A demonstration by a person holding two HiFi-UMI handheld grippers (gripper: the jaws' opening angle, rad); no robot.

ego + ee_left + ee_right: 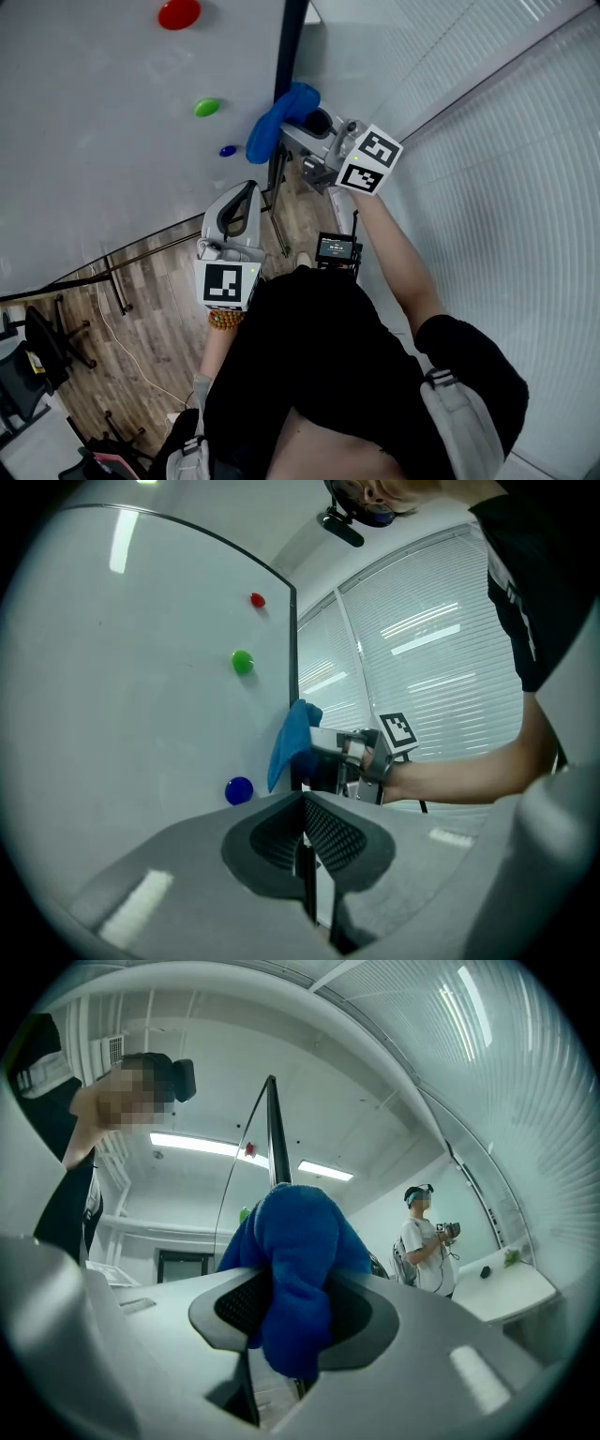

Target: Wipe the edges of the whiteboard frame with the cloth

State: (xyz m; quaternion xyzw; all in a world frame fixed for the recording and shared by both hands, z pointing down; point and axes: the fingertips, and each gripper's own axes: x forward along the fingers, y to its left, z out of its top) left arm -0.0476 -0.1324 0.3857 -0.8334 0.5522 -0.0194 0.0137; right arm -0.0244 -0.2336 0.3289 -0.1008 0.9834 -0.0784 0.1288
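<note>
Two fingers [364,1321] of the right gripper [305,124] clamp the soft blue microfibre cloth [295,1260] at its bunched middle (light, limp, probably best gripped there) against the whiteboard's dark vertical frame edge [289,56]; left gripper [305,846] fingers together, empty.

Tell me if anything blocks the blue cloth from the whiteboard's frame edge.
Nothing visible does. The cloth, clamped in the right tongs, sits right at the dark frame edge. The nearest blue magnet is on the board face, off the edge.

The cloth [272,127], in the right tongs [292,1321], lies against the whiteboard frame [291,47].
</note>
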